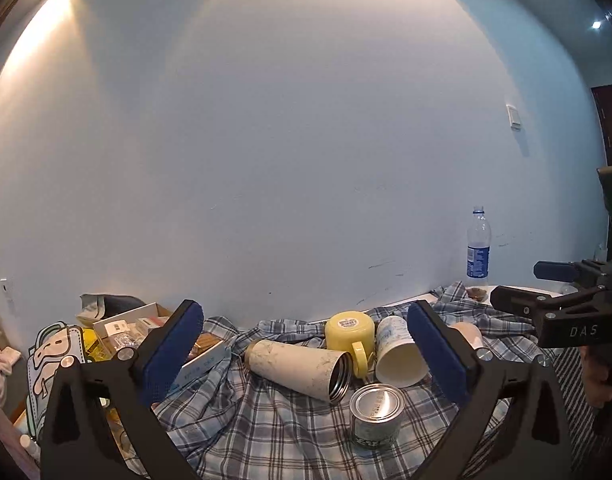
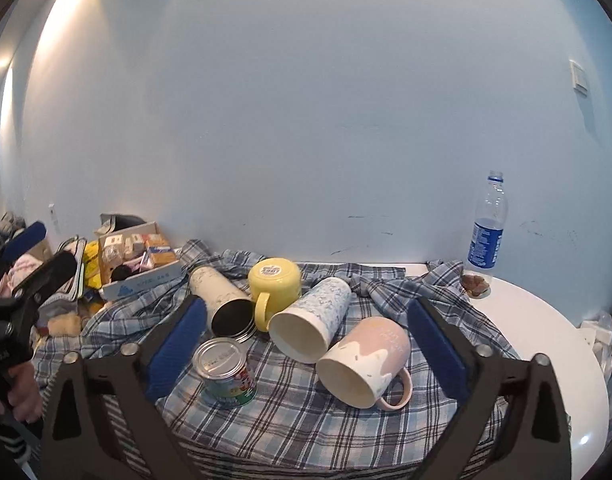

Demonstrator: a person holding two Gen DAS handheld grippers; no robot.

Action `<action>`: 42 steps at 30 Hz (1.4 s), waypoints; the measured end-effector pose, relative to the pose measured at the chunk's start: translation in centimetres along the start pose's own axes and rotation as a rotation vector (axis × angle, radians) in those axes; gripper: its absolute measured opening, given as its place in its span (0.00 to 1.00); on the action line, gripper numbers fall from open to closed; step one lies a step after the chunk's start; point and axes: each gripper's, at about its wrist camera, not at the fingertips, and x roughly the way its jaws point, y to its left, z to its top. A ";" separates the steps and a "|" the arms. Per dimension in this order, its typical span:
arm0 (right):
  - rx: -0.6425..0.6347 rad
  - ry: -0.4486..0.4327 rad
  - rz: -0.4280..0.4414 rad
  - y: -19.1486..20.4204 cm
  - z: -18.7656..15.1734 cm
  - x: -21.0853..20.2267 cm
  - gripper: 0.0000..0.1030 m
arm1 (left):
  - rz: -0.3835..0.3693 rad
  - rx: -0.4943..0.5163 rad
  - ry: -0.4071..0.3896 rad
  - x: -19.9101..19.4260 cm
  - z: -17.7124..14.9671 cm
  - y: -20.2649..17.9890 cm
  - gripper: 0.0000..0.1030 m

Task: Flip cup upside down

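- Pink-and-cream ceramic mug with a loop handle (image 2: 368,360) lies on its side on the blue plaid cloth (image 2: 290,420), mouth toward the right wrist camera, handle low on its right side.
- Its long axis runs from the near mouth back and to the right, roughly along the line of the right gripper (image 2: 306,344), whose blue-padded fingers stand wide apart and hold nothing; the mug sits between them, closer to the right-hand finger.
- From the left gripper (image 1: 306,354), also spread wide and empty, only a sliver of the mug shows behind its right finger, so the right hand looks the nearer one.
- Yellow plastic cup (image 2: 275,280) already stands mouth-down; a blue-speckled tumbler (image 2: 312,322) and a cream steel flask (image 2: 222,300) lie sideways just beside it, and an upright tin can (image 2: 226,372) stands near the left finger.
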 end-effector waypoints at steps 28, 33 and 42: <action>-0.033 -0.066 -0.001 -0.3 -5.9 3.5 1.00 | 0.041 -0.040 0.070 5.1 -7.0 -0.2 1.00; -0.047 -0.080 -0.013 -0.1 -5.8 3.2 0.99 | 0.047 -0.037 0.079 5.2 -7.0 -0.2 1.00; -0.043 -0.078 -0.013 -0.3 -5.8 3.3 0.99 | 0.065 -0.004 0.085 5.6 -7.0 -0.9 1.00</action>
